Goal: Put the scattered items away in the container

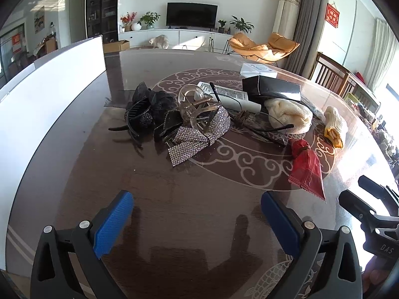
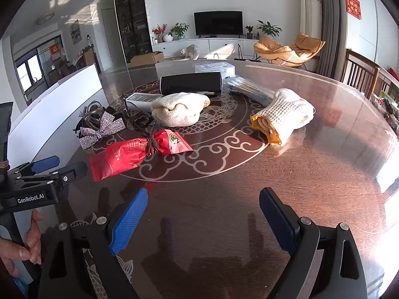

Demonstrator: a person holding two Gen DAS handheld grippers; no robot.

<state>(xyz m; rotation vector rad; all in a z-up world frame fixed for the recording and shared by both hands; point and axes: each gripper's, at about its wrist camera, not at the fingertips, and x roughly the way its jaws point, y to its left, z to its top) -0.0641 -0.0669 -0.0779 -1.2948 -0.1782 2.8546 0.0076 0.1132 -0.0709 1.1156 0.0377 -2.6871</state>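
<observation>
The white container [image 1: 49, 94] stands along the left edge of the dark table [image 1: 199, 211], and nothing of the clutter can be seen inside it from here. Every loose thing lies to the right of the container, out on the table's pale scroll pattern. Nearest the container is a heap of hair things: a black hair clip [image 1: 139, 114], a clear hair claw clip [image 1: 197, 107] and a glittery bow [image 1: 197, 137], all touching one another. Farther from the container lies a red packet [image 2: 132, 153] with a brown tie round its middle, and a pair of glasses [image 1: 271, 127] between the heap and a cream knitted bundle [image 2: 179, 112]. Behind that bundle, on the side away from the claws, sits a long black box [image 2: 190, 82]; a white tube [image 1: 229, 94] lies between the box and the hair heap. Farthest from the container is a rolled cloth [image 2: 284, 122], cream outside and orange within (it lies well apart from the rest).

The left claw [image 1: 197, 220] hangs over bare table, its blue pads spread wide with nothing between them. The right claw [image 2: 202, 219] is likewise spread and empty, farther from the container than the left one. A hand [image 2: 27, 241] grips the left claw's handle.
</observation>
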